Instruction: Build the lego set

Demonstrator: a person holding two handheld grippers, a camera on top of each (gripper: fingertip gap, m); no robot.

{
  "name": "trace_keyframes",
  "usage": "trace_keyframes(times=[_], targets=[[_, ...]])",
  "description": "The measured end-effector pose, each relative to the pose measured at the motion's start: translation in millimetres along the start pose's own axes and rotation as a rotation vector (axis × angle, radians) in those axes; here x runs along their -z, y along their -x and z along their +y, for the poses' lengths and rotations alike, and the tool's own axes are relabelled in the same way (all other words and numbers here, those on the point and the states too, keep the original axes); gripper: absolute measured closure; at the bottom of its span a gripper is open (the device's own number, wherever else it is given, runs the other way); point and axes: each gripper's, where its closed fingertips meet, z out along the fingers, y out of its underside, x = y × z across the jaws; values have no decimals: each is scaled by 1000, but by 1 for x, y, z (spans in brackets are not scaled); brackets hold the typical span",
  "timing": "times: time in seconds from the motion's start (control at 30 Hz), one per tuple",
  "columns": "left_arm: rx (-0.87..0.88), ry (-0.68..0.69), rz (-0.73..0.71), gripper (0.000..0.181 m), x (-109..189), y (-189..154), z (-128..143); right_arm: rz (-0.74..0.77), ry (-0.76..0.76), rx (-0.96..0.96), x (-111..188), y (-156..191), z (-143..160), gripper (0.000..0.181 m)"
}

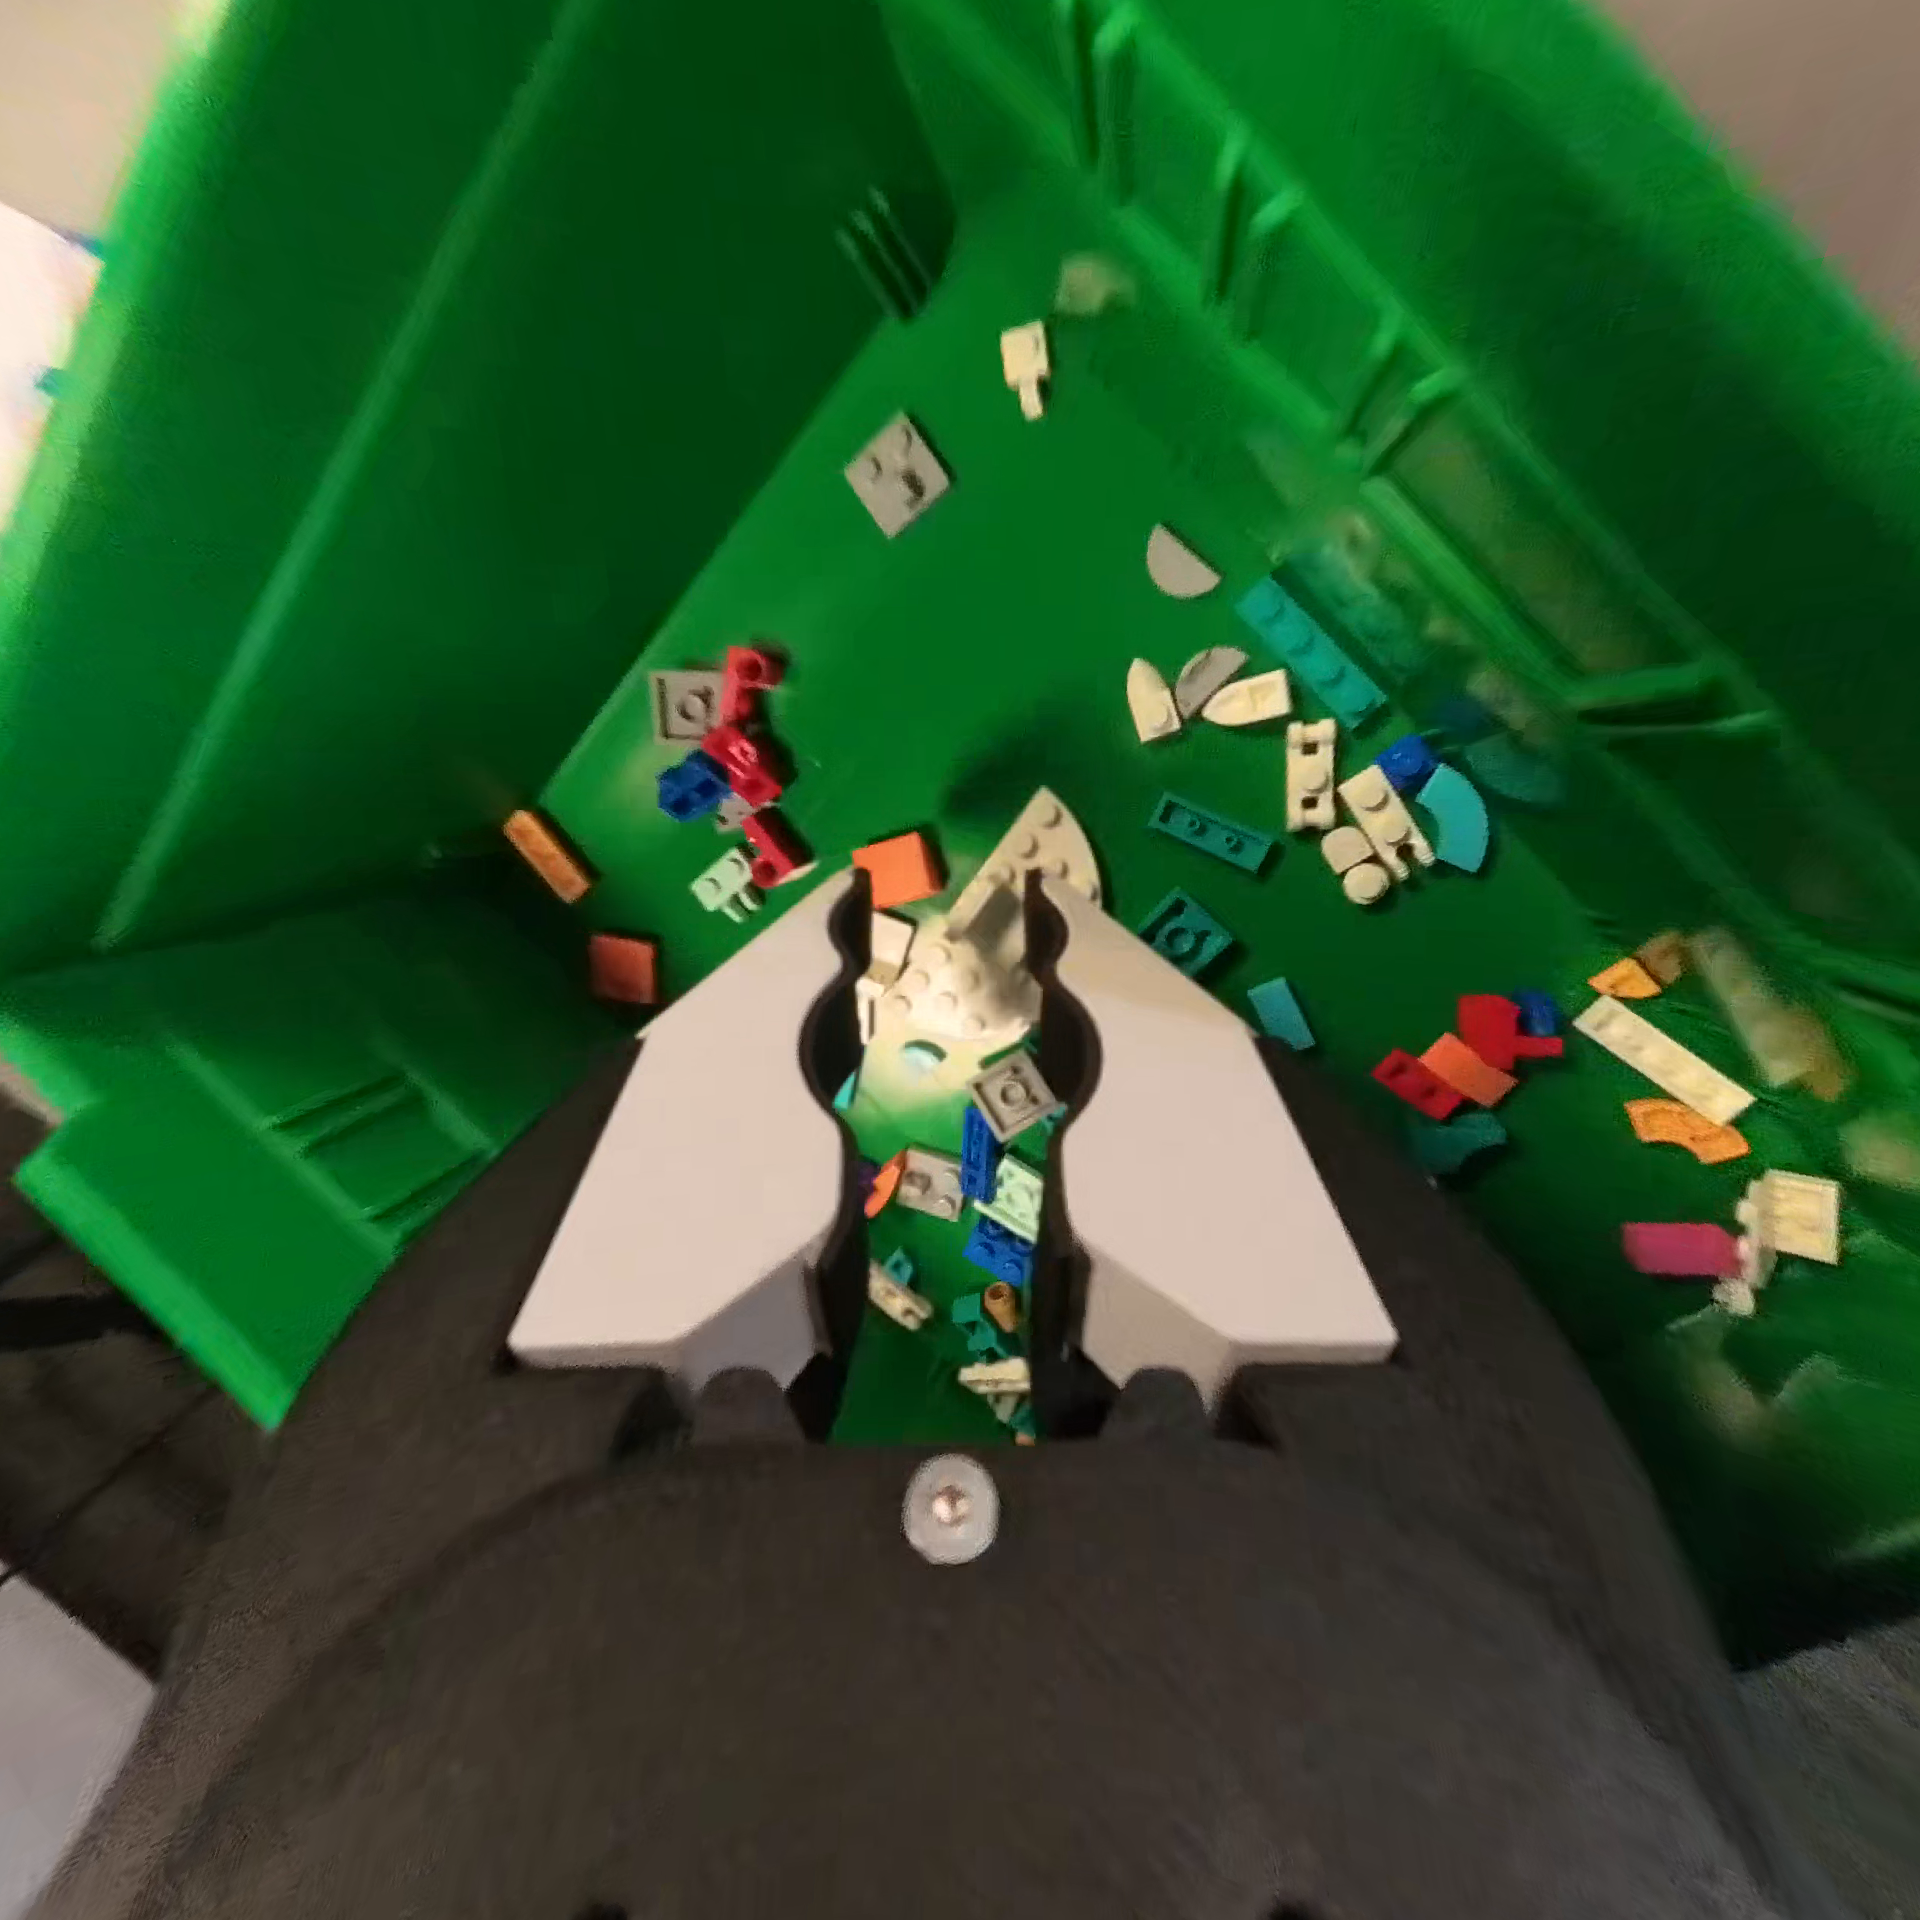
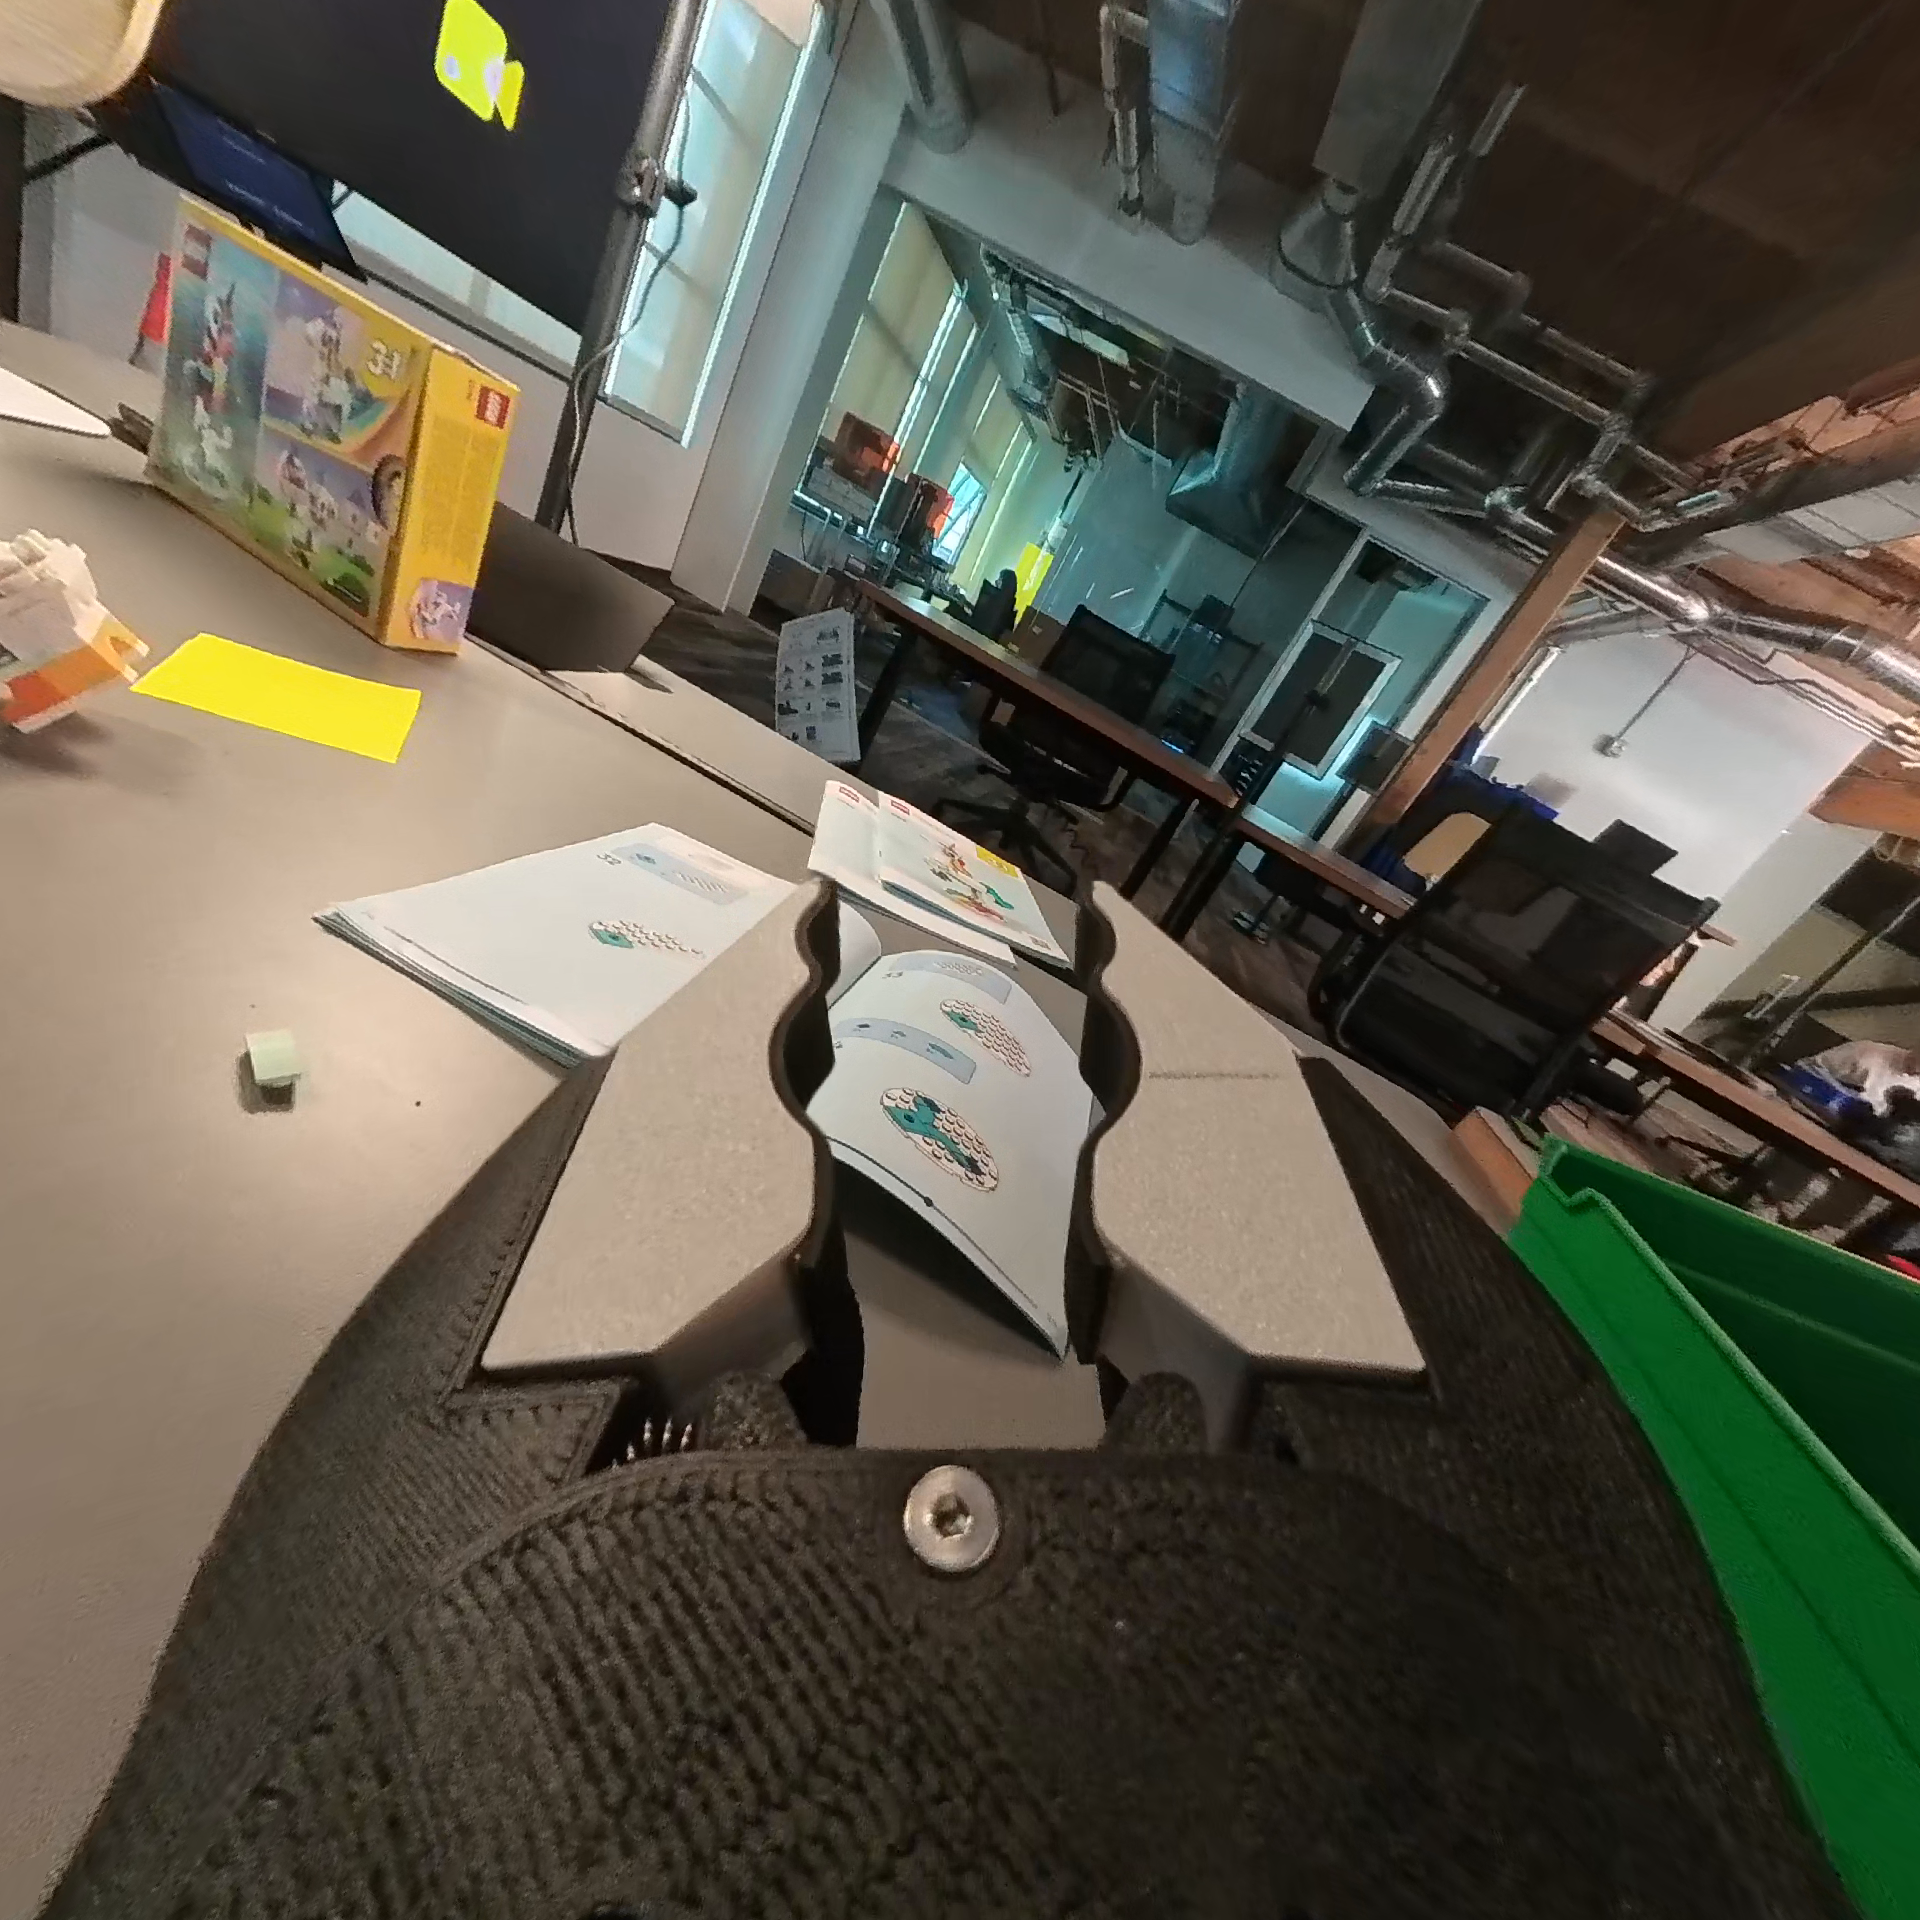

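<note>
Inside the green bin (image 1: 436, 540), the left gripper (image 1: 940, 904) hangs over loose bricks with its fingers a little apart, their tips framing a cream round plate (image 1: 971, 971); whether they press it I cannot tell. Red bricks (image 1: 753, 774) lie toward the bin's left wall. Over the bench (image 2: 156, 935), the right gripper (image 2: 961, 914) is parted and empty above the open booklet (image 2: 935, 1091), with the set's box (image 2: 322, 436) near the far edge.

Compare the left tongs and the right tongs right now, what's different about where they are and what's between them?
The left tongs point down into the green bin of loose bricks; the right tongs sit low over the grey table. A white rounded plate lies between the left tongs' fingers, though blur hides any grip; the right tongs frame only the open instruction booklet. Both are partly open.
</note>
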Motion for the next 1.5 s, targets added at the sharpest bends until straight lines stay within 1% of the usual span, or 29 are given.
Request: trace_keyframes(times=[0.03,0.07,0.17,0.2,0.23,0.27,0.33,0.37,0.4,0.47,0.53,0.57,0.63,0.67,0.7,0.83,0.9,1.0,1.03,1.07,1.1,1.17,1.2,1.23,1.3,1.4,1.43,1.5], targets=[[9,26,36,153,-5,-1,3,-1,6,11,-1,1,1,137],[15,49,70,153,-8,-2,6,-1,11,23,-1,2,1,137],[11,78,127,168,-14,-3,9,-11,29,65,-4,6,4,137],[-3,73,122,173,-14,-1,7,-17,35,80,-5,9,4,137],[-9,46,77,178,-14,7,3,-22,42,96,-6,11,5,137],[-14,-1,37,178,-13,13,-5,-27,47,111,-7,13,6,138],[1,-137,-55,178,-7,27,-27,-42,58,142,-9,18,7,138],[17,-186,-113,173,-4,36,-33,-49,62,158,-9,20,8,138],[19,-201,-129,167,-3,38,-35,-57,67,174,-10,23,8,138],[18,-169,-116,156,-5,37,-30,-73,74,205,-11,28,9,139],[-10,-173,-35,145,-4,24,-26,-87,78,235,-11,33,9,140],[-25,-181,52,153,-2,12,-25,-92,80,248,-12,35,9,140],[-19,-178,236,155,4,-14,-21,-102,84,270,-12,39,10,140],[-15,-164,283,152,5,-20,-19,-105,86,278,-12,40,10,141],[-22,-149,301,151,4,-23,-16,-107,88,283,-13,41,11,141],[-89,-49,270,144,-10,-25,-5,-106,92,285,-13,41,11,141],[-119,12,232,145,-18,-21,3,-103,92,281,-13,40,11,141],[-108,43,255,148,-20,-23,5,-102,92,278,-12,40,11,141],[-99,54,270,158,-19,-24,6,-103,91,278,-12,40,11,141],[-88,70,267,159,-19,-24,6,-103,91,279,-12,40,11,142],[-81,95,254,160,-19,-22,8,-105,90,278,-12,40,11,142],[-122,101,175,160,-18,-13,8,-106,84,276,-12,41,10,142],[-126,76,137,160,-14,-9,3,-107,80,273,-12,41,9,142],[-114,23,95,160,-7,-4,-7,-107,75,269,-11,41,8,142],[-97,-114,12,161,19,7,-34,-109,65,256,-11,41,6,142],[-131,-298,-135,161,74,20,-85,-114,44,229,-11,40,3,142],[-156,-355,-168,161,94,19,-106,-117,35,219,-10,40,1,142],[-202,-451,-190,161,129,6,-149,-123,13,199,-9,41,-3,142]])
